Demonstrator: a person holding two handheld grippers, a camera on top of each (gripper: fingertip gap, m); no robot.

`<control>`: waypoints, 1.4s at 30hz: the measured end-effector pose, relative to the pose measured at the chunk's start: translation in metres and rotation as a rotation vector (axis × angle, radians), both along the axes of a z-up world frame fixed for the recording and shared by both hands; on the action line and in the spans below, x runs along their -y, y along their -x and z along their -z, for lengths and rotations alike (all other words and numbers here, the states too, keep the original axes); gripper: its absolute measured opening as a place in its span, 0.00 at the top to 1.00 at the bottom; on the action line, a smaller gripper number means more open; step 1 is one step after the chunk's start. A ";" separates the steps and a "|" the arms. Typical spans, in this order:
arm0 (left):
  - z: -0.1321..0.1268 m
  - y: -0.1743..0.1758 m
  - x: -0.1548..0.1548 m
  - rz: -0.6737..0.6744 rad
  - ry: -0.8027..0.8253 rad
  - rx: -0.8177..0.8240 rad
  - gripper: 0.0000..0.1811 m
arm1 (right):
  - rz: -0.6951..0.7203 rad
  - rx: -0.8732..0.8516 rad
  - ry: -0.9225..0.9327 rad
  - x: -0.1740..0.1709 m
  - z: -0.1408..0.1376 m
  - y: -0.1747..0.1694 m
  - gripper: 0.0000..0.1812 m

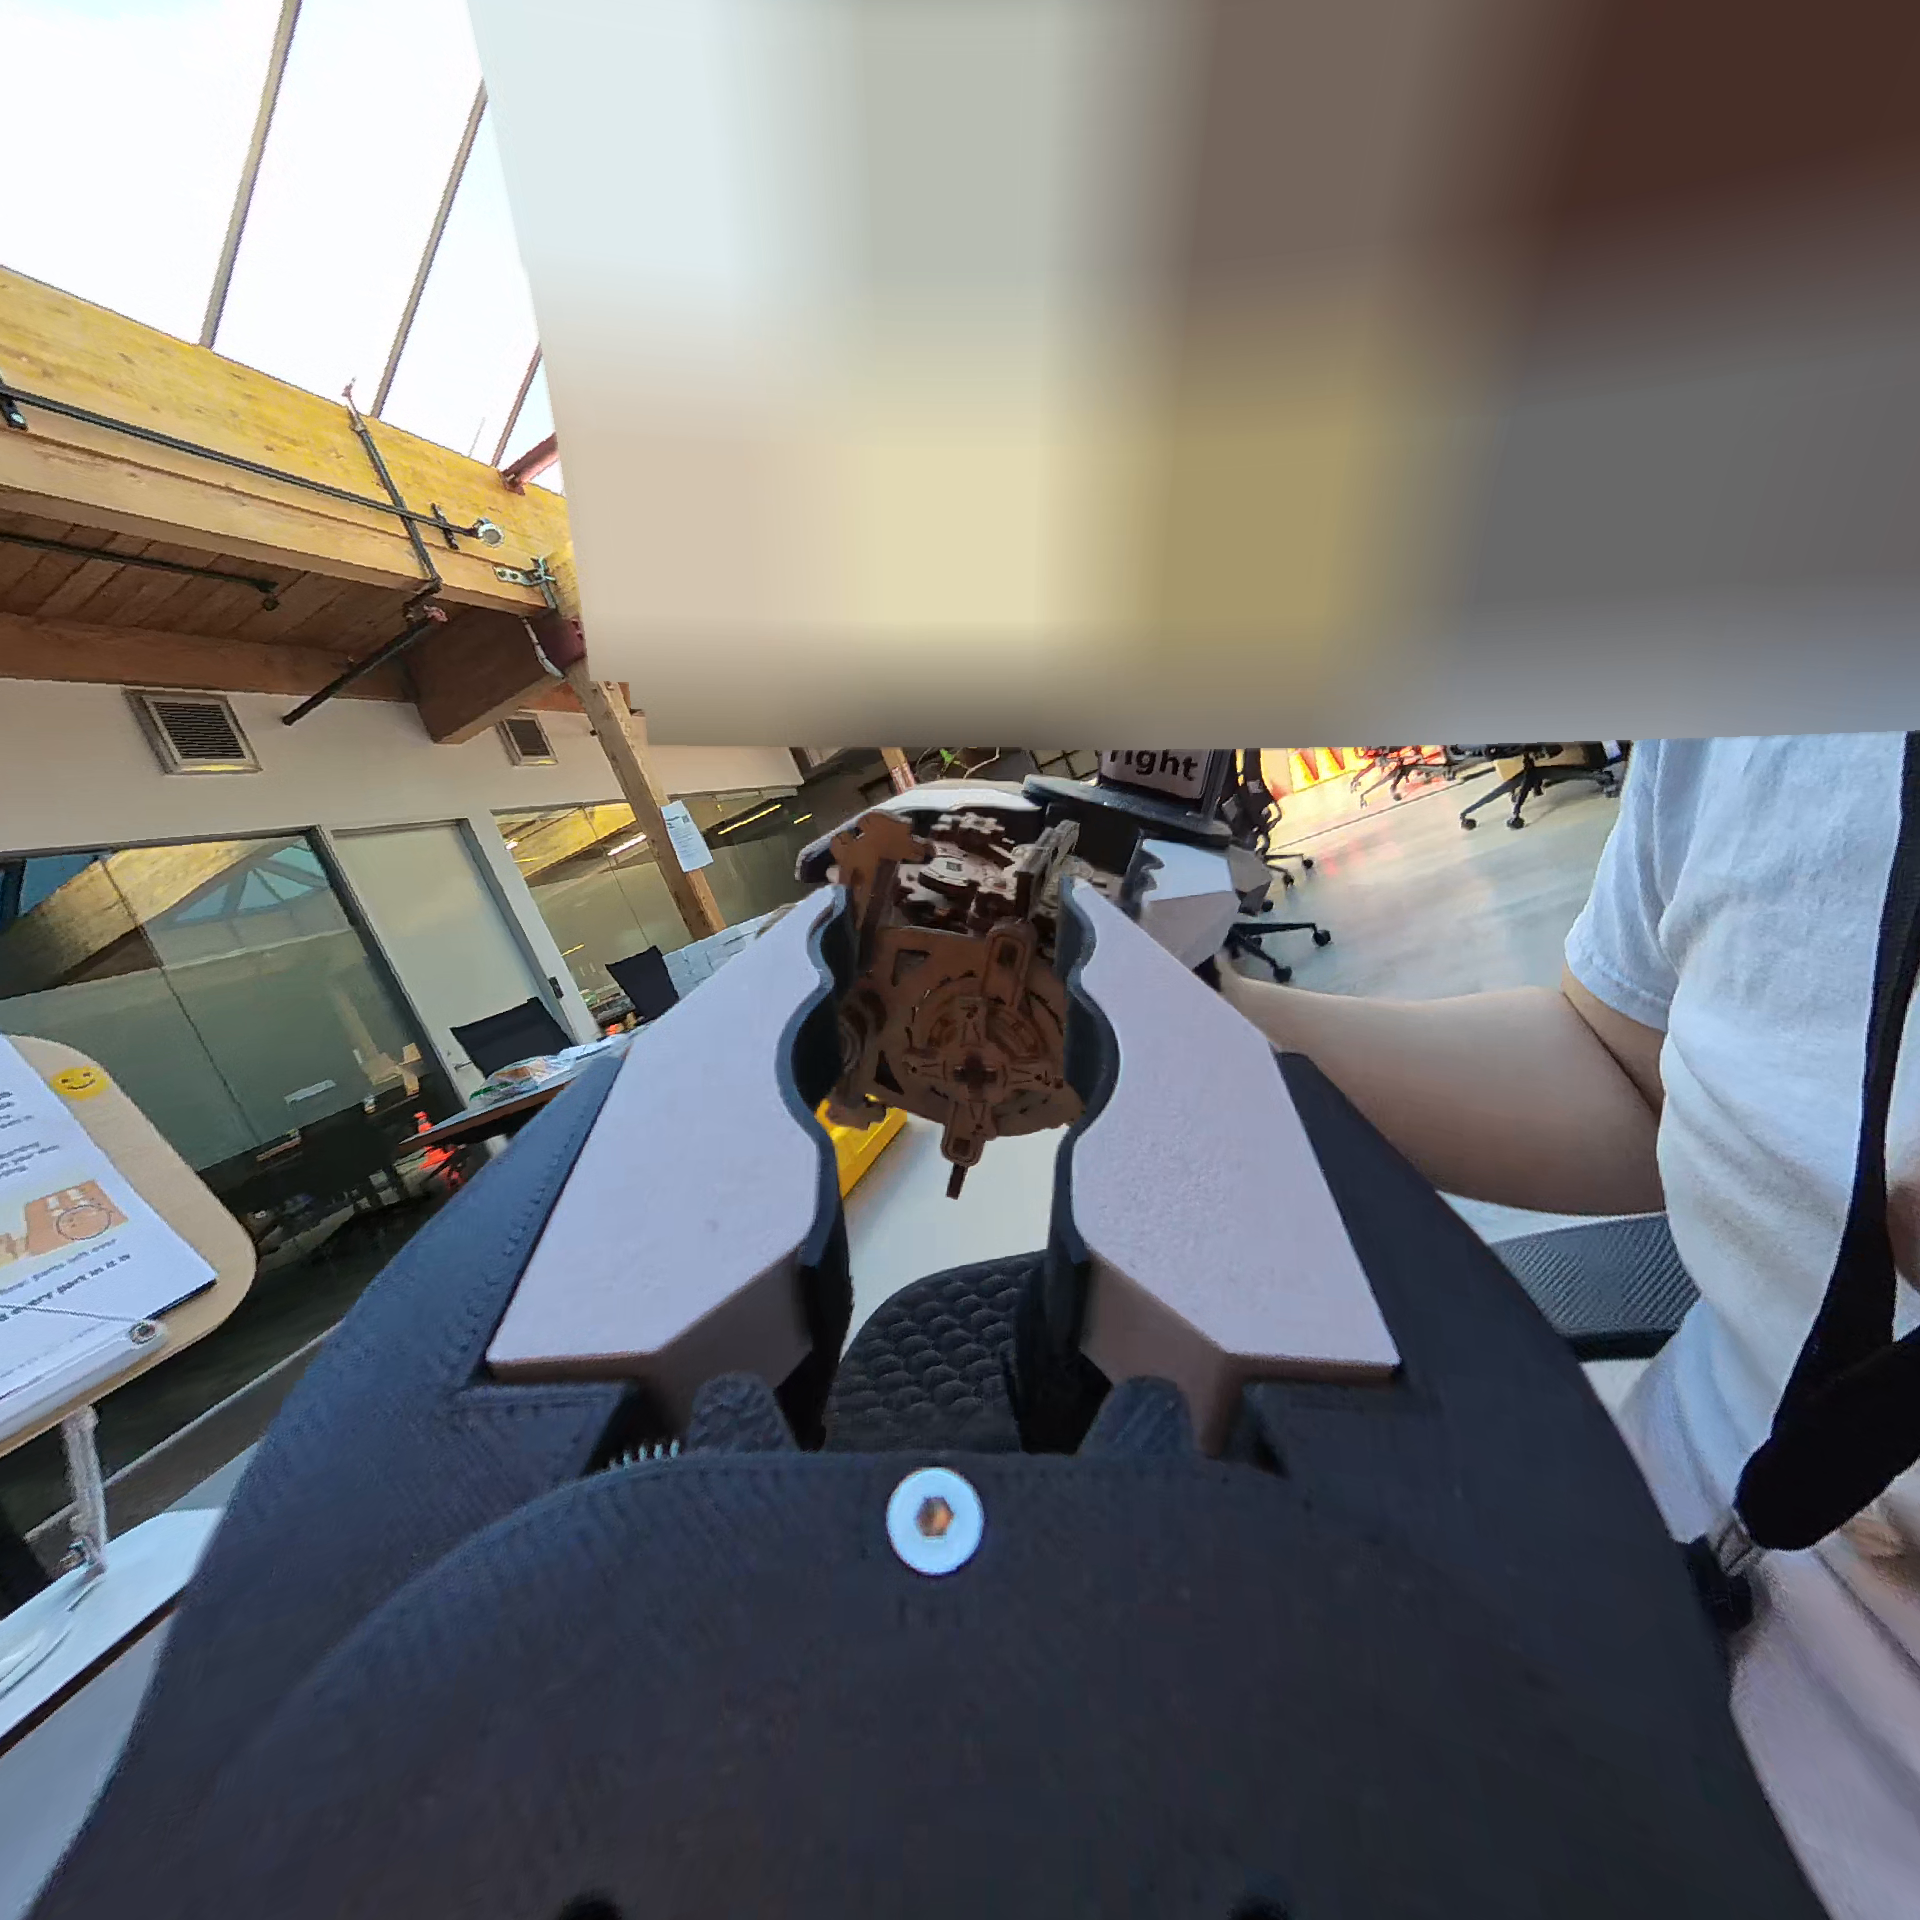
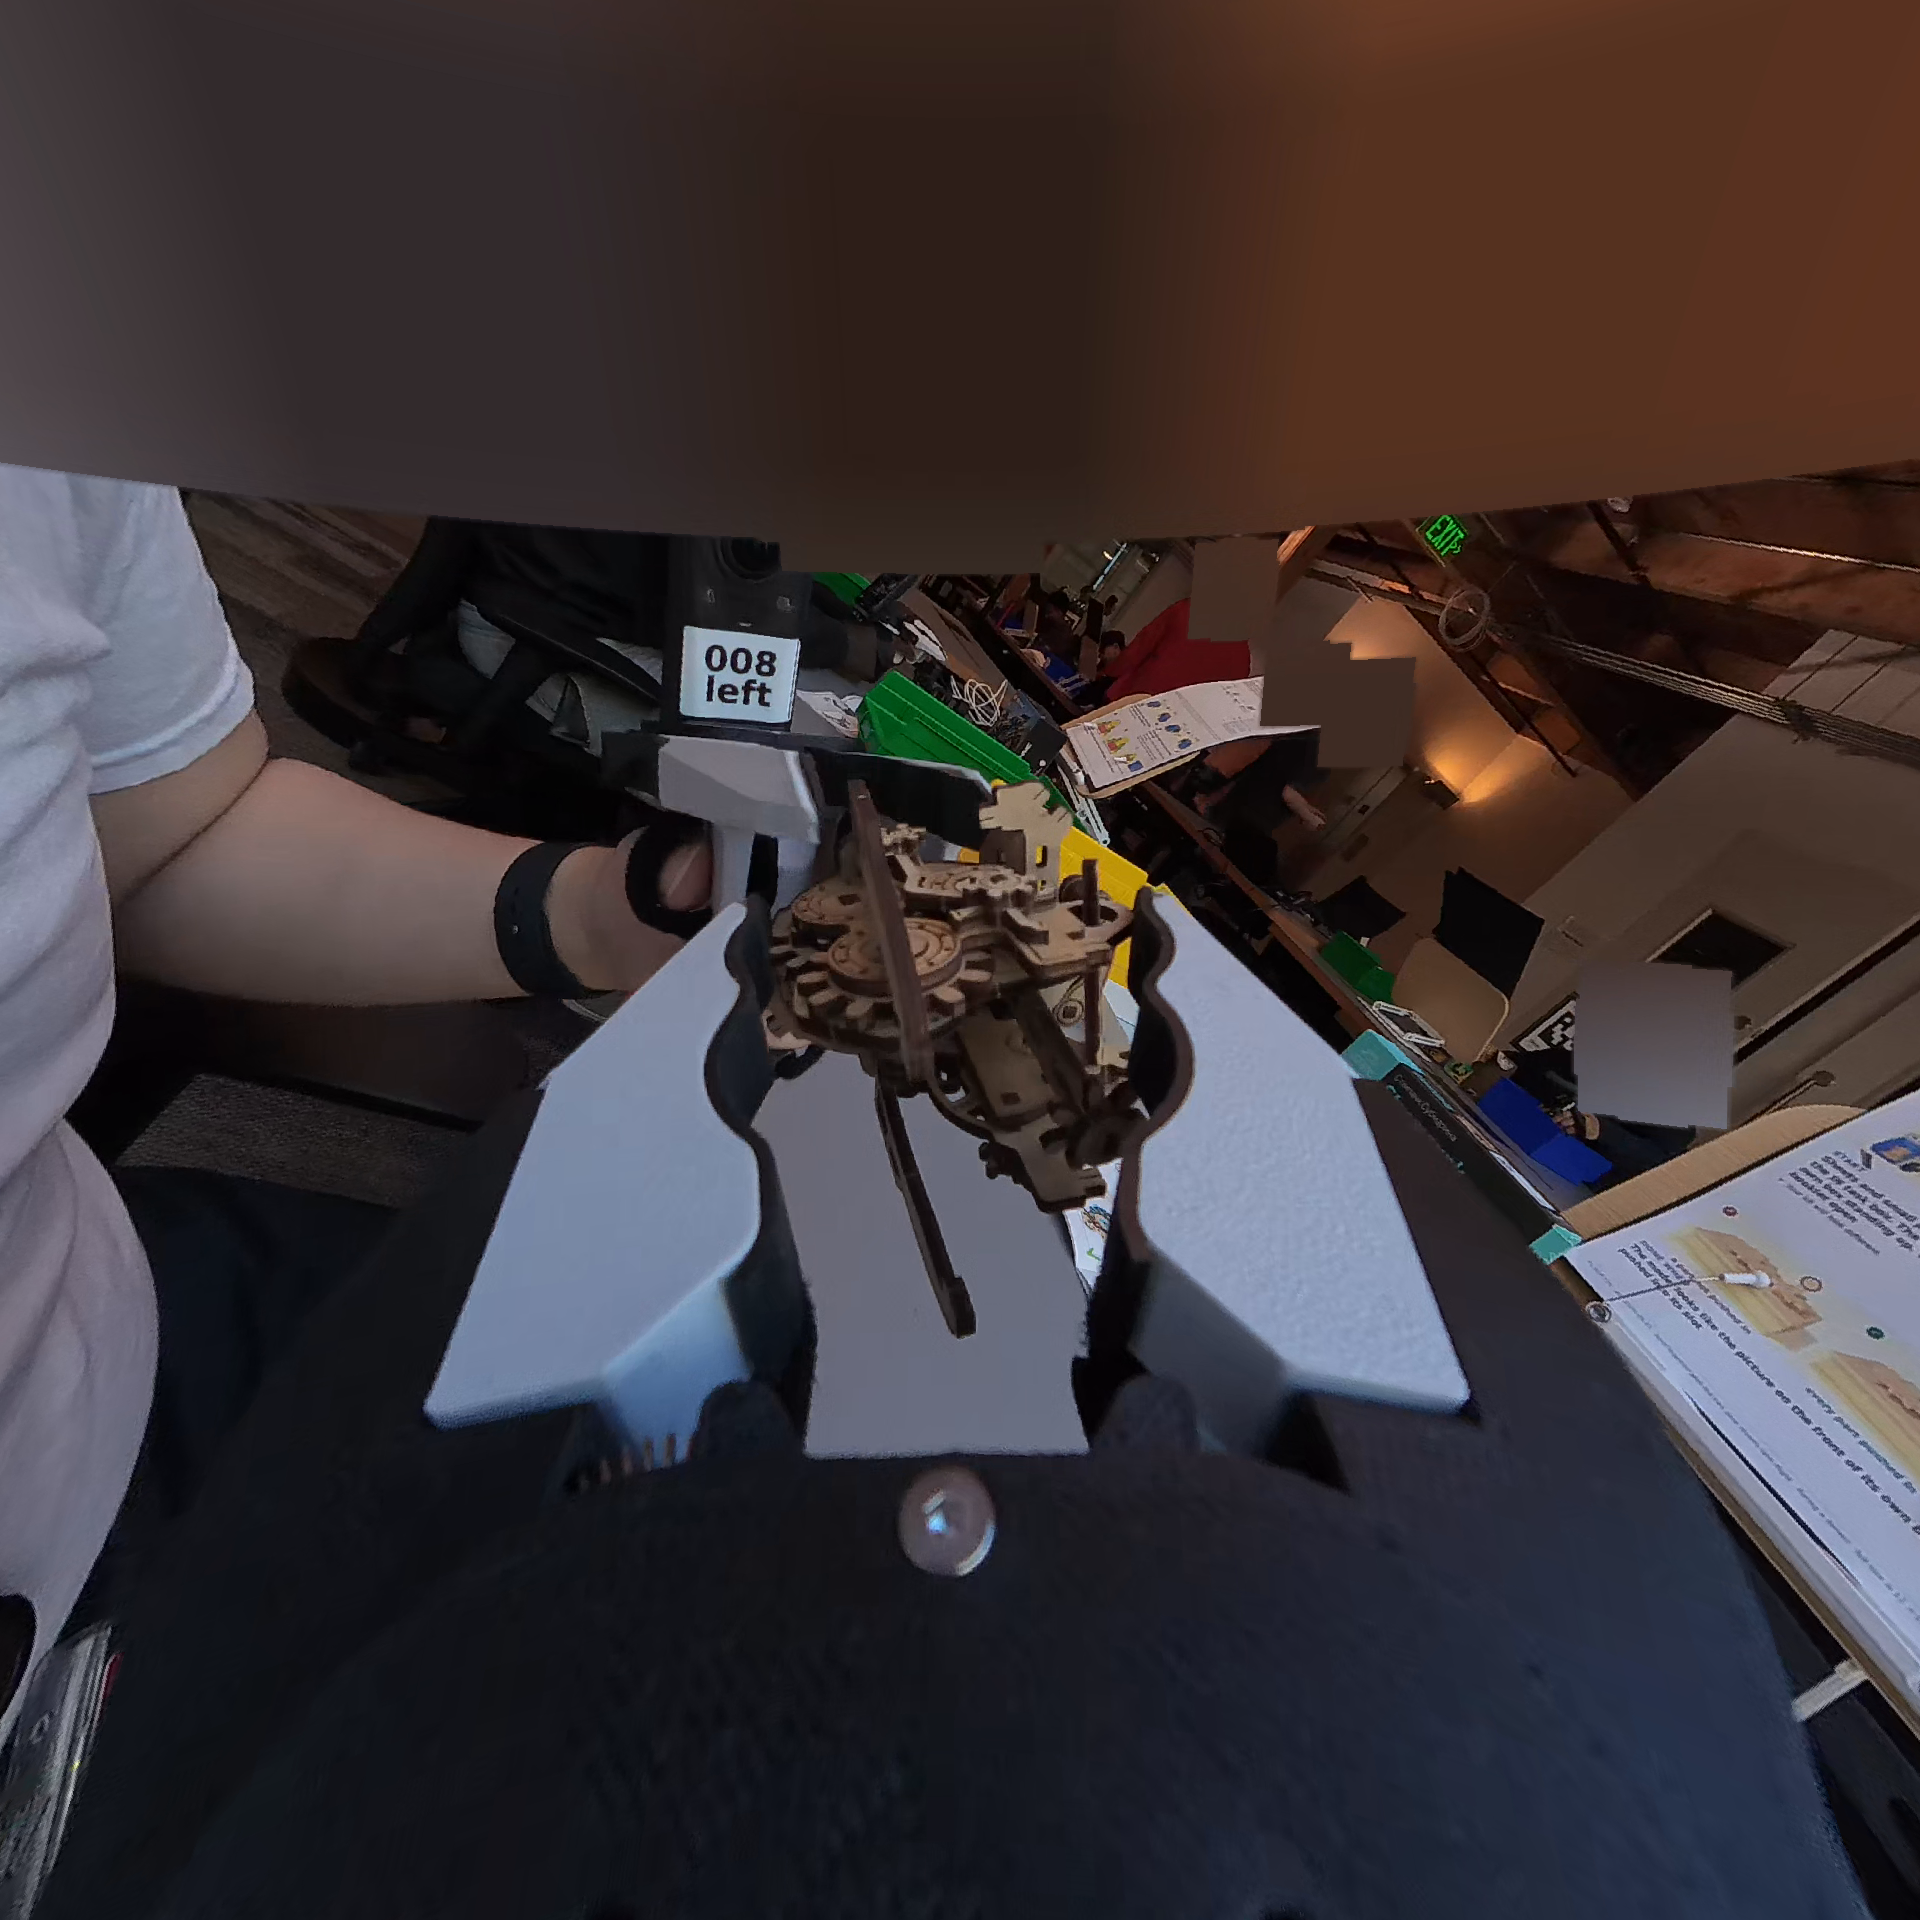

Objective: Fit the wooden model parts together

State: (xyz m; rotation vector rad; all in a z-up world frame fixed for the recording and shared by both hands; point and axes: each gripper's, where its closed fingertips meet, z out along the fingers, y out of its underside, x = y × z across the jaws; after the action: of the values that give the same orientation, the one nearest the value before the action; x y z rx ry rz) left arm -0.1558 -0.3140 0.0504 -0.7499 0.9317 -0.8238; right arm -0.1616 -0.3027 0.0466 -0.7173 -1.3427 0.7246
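A brown wooden gear model (image 1: 961, 1023) hangs in the air above the white table (image 1: 935, 1205). My left gripper (image 1: 956, 925) is shut on its sides. In the right wrist view the same model (image 2: 940, 966) shows stacked gears, thin posts and a long dark strip that hangs down towards me. My right gripper (image 2: 945, 940) is closed around it, with both fingers against the model. The two grippers face each other across the model. The right gripper (image 1: 1164, 842) shows behind the model in the left wrist view, and the left gripper (image 2: 748, 779) shows beyond it in the right wrist view.
A person's arm (image 1: 1434, 1081) and white shirt (image 1: 1766, 1039) are at the right. An instruction sheet on a board (image 1: 73, 1226) stands at the left, and another (image 2: 1787, 1320) at the right. A yellow bin (image 1: 862, 1143) lies below the model; green bins (image 2: 925, 727) lie beyond.
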 end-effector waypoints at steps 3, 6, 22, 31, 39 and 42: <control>0.004 0.001 -0.005 -0.064 -0.033 -0.046 0.78 | 0.010 0.015 -0.029 0.000 0.002 0.000 0.62; 0.007 0.001 -0.005 -0.084 -0.049 -0.087 0.75 | 0.024 0.030 -0.047 -0.001 0.003 0.000 0.62; 0.017 -0.004 -0.019 -0.236 -0.081 -0.621 0.80 | 0.023 0.110 -0.014 -0.009 0.006 0.000 0.62; 0.007 -0.006 -0.037 -0.364 -0.018 -0.670 0.79 | 0.020 0.082 0.108 -0.022 -0.008 0.001 0.62; 0.002 -0.006 -0.033 -0.402 -0.060 -0.719 0.82 | 0.023 0.067 0.073 -0.016 -0.016 0.003 0.62; -0.002 -0.006 -0.033 -0.433 -0.083 -0.709 0.82 | 0.032 0.052 0.043 -0.014 -0.020 0.003 0.62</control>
State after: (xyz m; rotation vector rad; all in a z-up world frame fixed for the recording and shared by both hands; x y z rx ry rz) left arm -0.1499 -0.2808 0.0522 -1.1510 1.3514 -0.1190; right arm -0.1647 -0.2889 0.0669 -0.7951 -1.3636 0.7149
